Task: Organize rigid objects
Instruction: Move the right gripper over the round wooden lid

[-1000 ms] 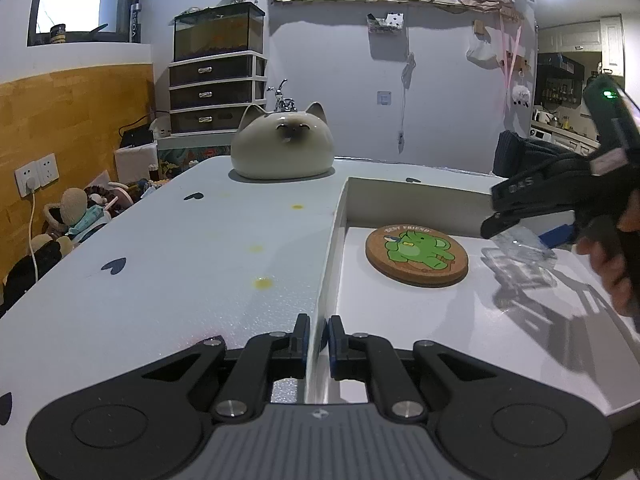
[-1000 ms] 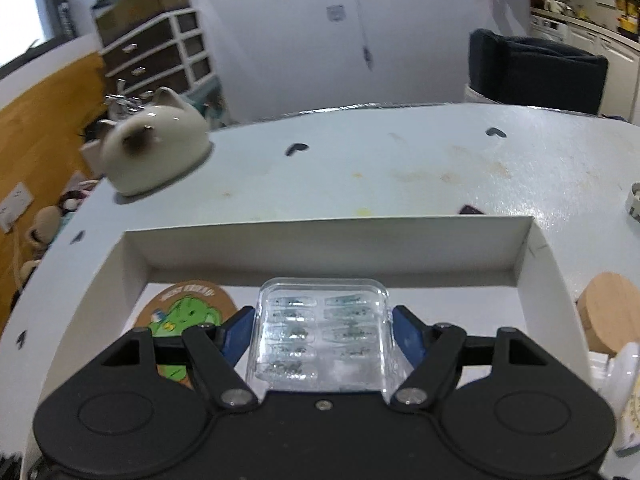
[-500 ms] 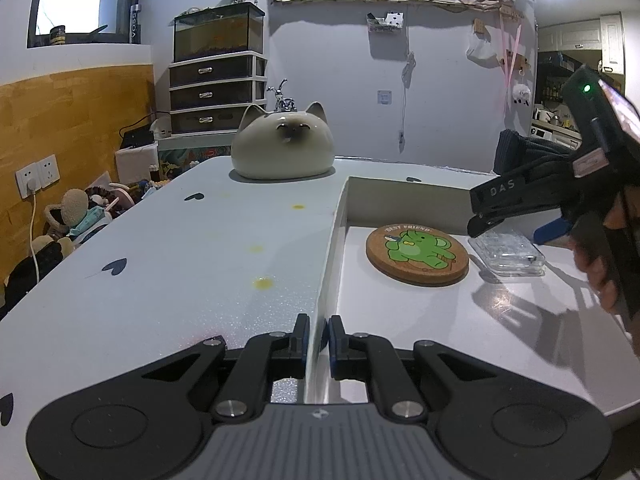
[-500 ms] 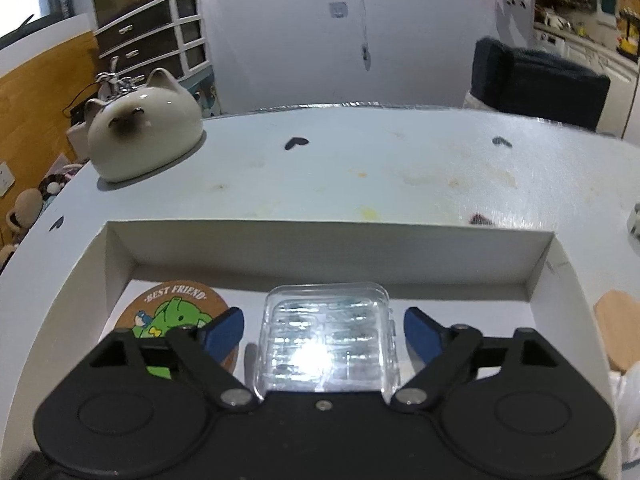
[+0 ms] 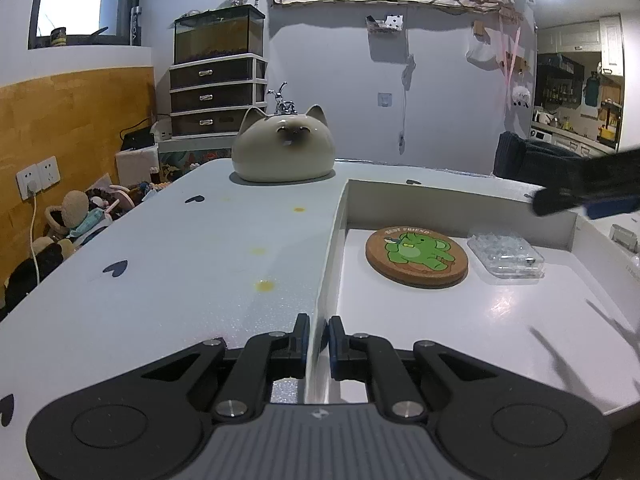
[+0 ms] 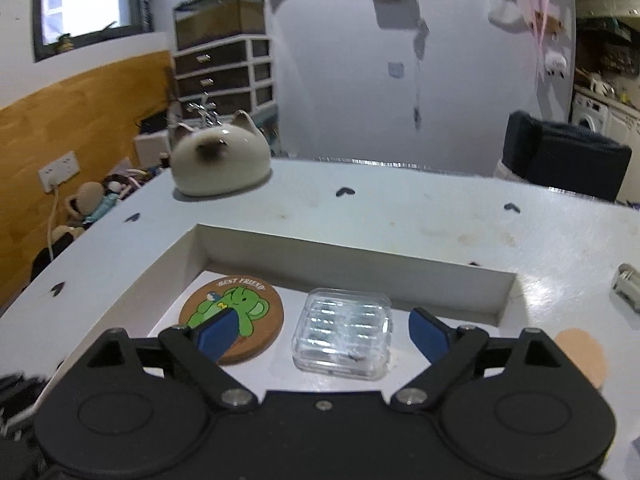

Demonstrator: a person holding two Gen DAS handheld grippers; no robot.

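Note:
A shallow white box (image 5: 334, 240) lies on the white table. My left gripper (image 5: 319, 340) is shut on the near end of its left wall. Inside lie a round cork coaster (image 5: 416, 256) with a green elephant and, to its right, a clear plastic case (image 5: 506, 254). In the right wrist view my right gripper (image 6: 322, 329) hovers above the case (image 6: 344, 332), its jaws opening wide; the blue pads (image 6: 426, 330) touch nothing. The coaster (image 6: 240, 312) sits under its left finger. One black finger of the right gripper (image 5: 580, 196) shows at the left wrist view's right edge.
A cat-shaped ceramic piece (image 5: 284, 150) stands on the table behind the box. Right of the box lie a round wooden disc (image 6: 584, 356) and a small white item (image 6: 626, 286). A dark chair (image 6: 560, 164) stands past the far edge.
The right gripper let go of the clear case, which now lies flat in the box beside the coaster. Its jaws spread wider and it rose and drew back. The left gripper kept still.

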